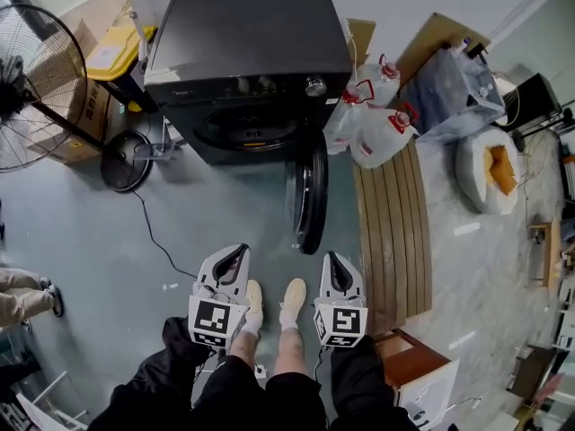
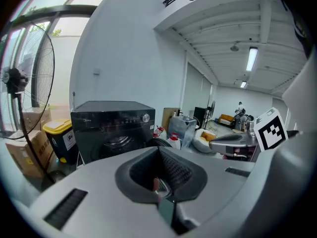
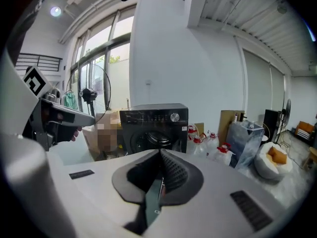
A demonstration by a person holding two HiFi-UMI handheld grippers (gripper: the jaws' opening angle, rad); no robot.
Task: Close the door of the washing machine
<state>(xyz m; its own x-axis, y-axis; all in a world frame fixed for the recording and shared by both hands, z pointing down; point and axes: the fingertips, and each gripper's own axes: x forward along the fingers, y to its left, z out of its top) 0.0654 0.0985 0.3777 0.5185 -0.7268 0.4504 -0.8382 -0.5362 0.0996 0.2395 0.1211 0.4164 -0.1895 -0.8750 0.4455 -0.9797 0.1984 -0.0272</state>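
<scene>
Black door [image 1: 310, 191] standing open, edge toward the person, left tongs [image 1: 237, 253] and right tongs [image 1: 333, 260] closed, empty.

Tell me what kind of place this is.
Probably a workshop or storage hall rather than a home laundry. A black washing machine stands on bare floor among a pedestal fan, plastic jugs and a yellow bin.

One washing machine [image 1: 244, 39], two hand-held grippers [image 1: 237, 253] [image 1: 331, 259], three jugs [image 1: 381, 136], one fan [image 1: 40, 83].
</scene>
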